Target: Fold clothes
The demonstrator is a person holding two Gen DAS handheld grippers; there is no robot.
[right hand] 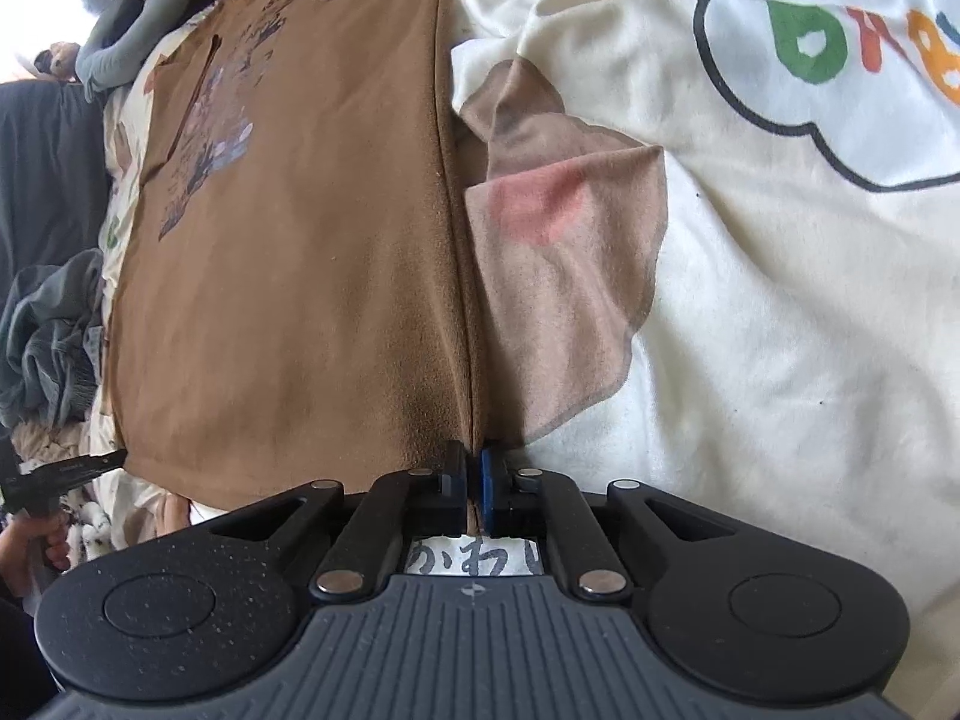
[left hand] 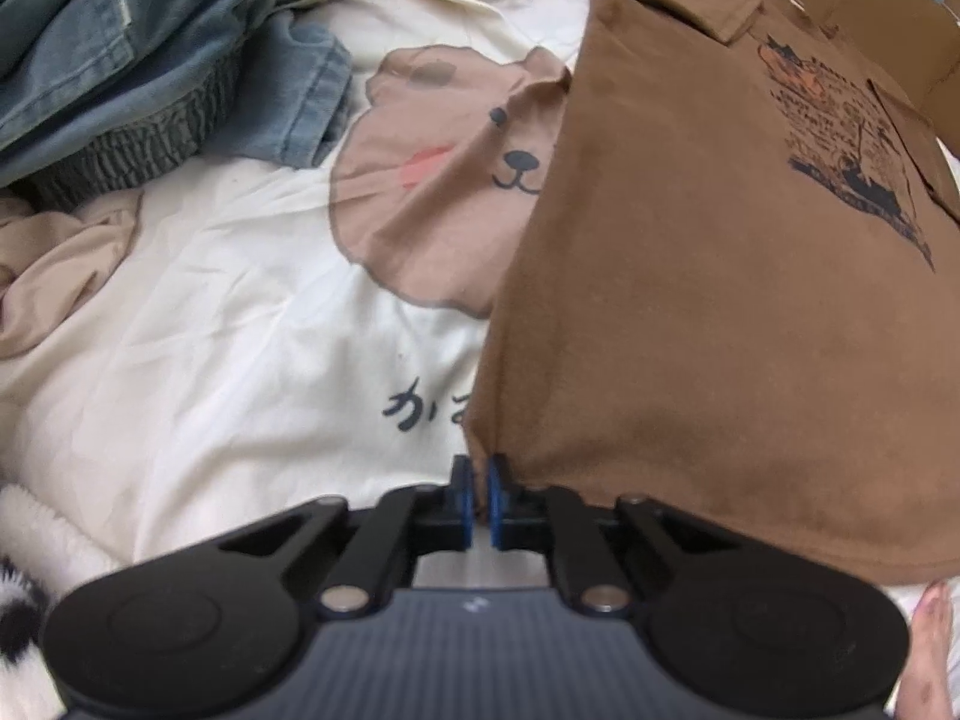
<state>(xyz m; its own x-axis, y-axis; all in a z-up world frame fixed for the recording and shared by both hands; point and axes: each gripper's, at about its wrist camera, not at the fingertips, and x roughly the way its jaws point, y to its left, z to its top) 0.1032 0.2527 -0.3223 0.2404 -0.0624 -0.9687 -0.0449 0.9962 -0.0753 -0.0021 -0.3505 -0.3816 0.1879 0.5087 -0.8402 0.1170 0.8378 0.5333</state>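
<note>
My left gripper [left hand: 480, 474] and right gripper [right hand: 473, 462] each pinched a hem corner of the brown shirt [left hand: 690, 300]; best lifted evenly, kept taut.

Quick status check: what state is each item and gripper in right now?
Left gripper: shut on a bottom corner of the brown shirt.
Right gripper: shut on the brown shirt's other bottom corner.
Brown shirt: spread flat, print up.
Jeans: crumpled, unfolded.
Bedsheet: wrinkled.

Looks like someone's bedroom at home: a bed with a cartoon bear duvet [left hand: 240, 312], jeans [left hand: 120, 48] heaped on it, laundry around.
</note>
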